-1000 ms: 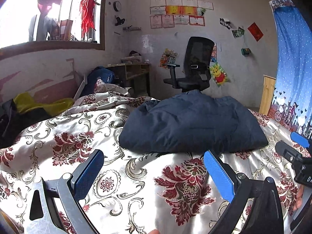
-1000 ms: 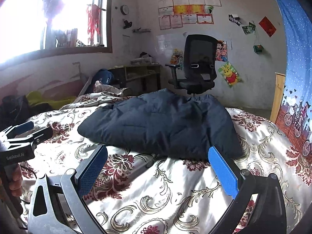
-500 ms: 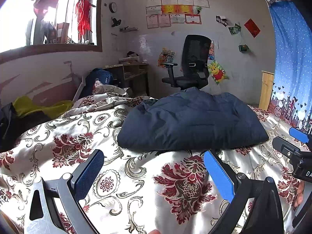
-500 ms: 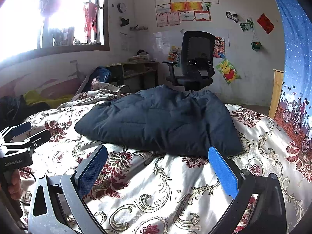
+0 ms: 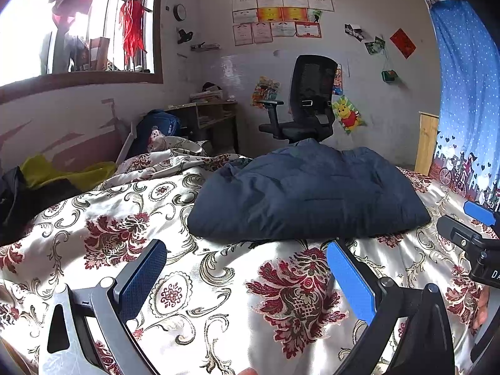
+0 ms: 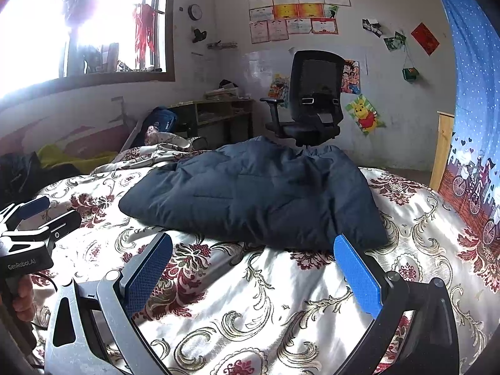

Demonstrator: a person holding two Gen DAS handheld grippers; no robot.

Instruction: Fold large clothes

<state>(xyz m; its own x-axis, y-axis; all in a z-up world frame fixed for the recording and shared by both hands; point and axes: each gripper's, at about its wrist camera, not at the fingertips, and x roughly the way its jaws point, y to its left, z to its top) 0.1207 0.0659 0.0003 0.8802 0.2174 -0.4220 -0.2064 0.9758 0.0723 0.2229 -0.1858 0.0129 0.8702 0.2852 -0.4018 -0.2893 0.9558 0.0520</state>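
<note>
A dark navy padded jacket (image 5: 306,193) lies folded into a thick bundle on the bed's floral cream-and-red cover (image 5: 218,297); it also shows in the right wrist view (image 6: 256,197). My left gripper (image 5: 247,268) is open and empty, held above the cover just short of the jacket's near edge. My right gripper (image 6: 253,265) is open and empty, also just short of the jacket. Each gripper shows at the edge of the other's view: the right one (image 5: 468,234), the left one (image 6: 34,222).
A black office chair (image 5: 306,103) stands behind the bed by the far wall. A wooden desk (image 5: 209,118) and a blue bag (image 5: 159,125) are at the back left. Yellow and black clothes (image 5: 47,178) lie at the left. A blue curtain (image 5: 468,93) hangs at the right.
Both views have shifted slightly: the jacket sits a little lower and nearer in the frames. Both grippers stay open and empty.
</note>
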